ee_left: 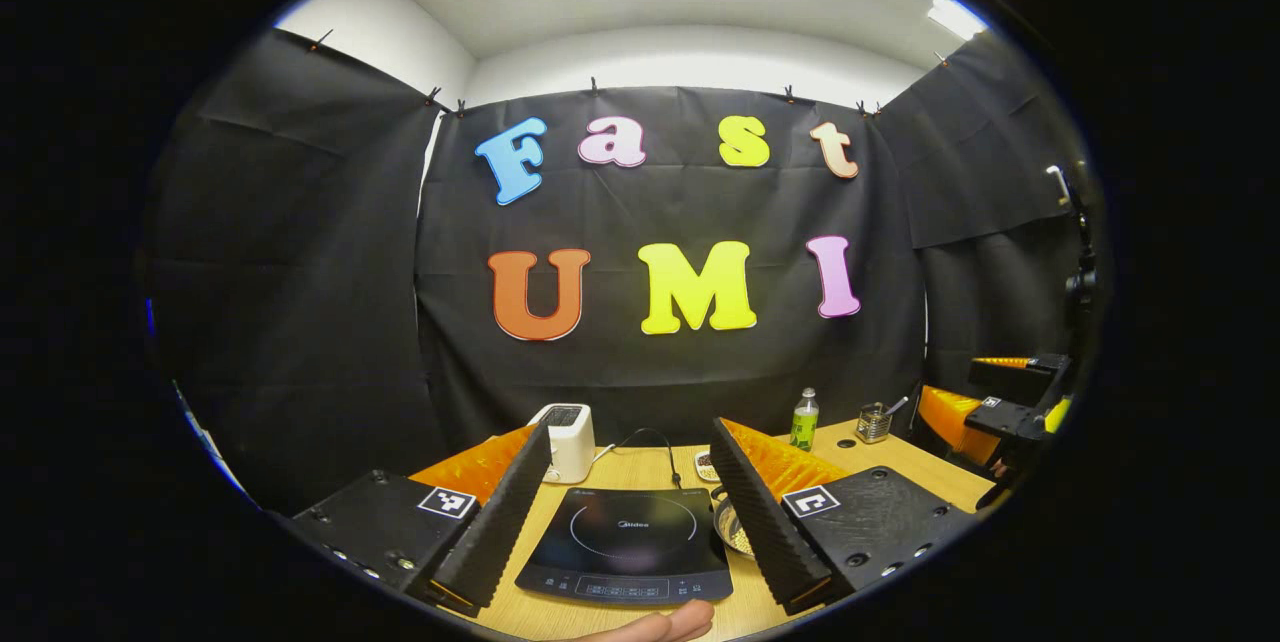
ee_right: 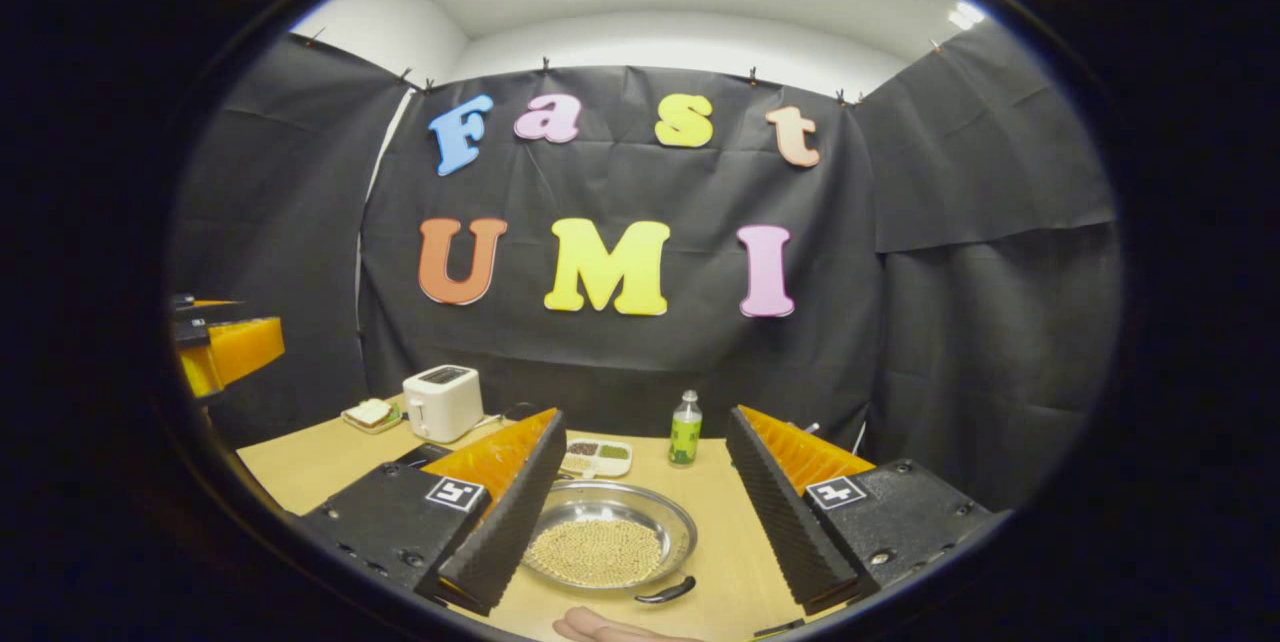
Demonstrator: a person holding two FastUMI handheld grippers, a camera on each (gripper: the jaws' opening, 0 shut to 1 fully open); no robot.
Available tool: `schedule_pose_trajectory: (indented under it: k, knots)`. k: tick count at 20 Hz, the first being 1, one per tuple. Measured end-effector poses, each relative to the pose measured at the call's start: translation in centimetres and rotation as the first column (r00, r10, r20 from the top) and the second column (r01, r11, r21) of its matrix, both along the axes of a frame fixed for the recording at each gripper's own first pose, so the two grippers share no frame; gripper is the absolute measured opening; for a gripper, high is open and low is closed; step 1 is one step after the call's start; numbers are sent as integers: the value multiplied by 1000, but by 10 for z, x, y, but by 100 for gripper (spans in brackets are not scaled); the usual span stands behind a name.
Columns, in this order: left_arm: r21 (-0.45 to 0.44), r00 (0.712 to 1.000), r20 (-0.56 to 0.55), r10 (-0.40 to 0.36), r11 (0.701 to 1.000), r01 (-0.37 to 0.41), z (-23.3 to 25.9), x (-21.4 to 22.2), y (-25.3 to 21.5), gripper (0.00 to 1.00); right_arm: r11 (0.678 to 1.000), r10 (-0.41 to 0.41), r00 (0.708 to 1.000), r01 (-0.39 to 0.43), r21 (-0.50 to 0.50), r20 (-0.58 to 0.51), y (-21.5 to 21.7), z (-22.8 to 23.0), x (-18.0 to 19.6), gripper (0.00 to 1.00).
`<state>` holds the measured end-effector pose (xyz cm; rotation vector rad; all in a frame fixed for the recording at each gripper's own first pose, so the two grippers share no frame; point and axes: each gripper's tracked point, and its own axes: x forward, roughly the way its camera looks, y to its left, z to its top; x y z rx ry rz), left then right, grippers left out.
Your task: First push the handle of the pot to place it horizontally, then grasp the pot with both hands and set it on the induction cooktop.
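Note:
A shallow metal pot (ee_right: 610,537) holding small pale beans sits on the wooden table between the fingers of my open right gripper (ee_right: 645,522). Its short dark handle (ee_right: 665,590) lies at the near rim, pointing right. In the left gripper view the black induction cooktop (ee_left: 625,542) lies flat between the fingers of my open left gripper (ee_left: 630,522). A sliver of the pot (ee_left: 738,534) shows just right of the cooktop, partly hidden by a finger. Both grippers hover above the table, touching nothing.
A white toaster (ee_right: 443,402), a plate with a sandwich (ee_right: 370,413), a divided dish (ee_right: 597,455) and a green bottle (ee_right: 685,429) stand at the back. A cup of utensils (ee_left: 875,422) is back right. A hand (ee_right: 600,627) shows at the near edge.

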<state>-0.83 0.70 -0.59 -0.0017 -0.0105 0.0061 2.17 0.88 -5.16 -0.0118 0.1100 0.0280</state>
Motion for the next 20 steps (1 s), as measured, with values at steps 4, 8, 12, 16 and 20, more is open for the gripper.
schedule_pose_trajectory:
  k: [4, 8, 12, 16, 20]
  knots:
    - [11, 1000, -5, 5, 1000, -5, -4, -4, 1, 95, 1000, -1, 997, 2, 10, -78, -3, -29, 11, 93]
    - [25, 1000, -2, 9, 1000, -8, -6, -5, -1, 95, 999, 43, 988, -44, -7, -151, 2, -63, 25, 77]
    - [45, 1000, -4, 6, 999, -5, -11, -12, -5, 95, 988, 152, 944, -134, 81, -293, 21, -110, 30, 62]
    - [74, 1000, 8, -4, 997, 3, -13, -16, -9, 96, 986, 165, 897, -146, 78, -411, 15, -153, 37, 17]
    - [60, 1000, 10, -17, 998, 16, -14, -20, -11, 96, 975, 220, 804, -177, 131, -553, 18, -201, 27, 4]
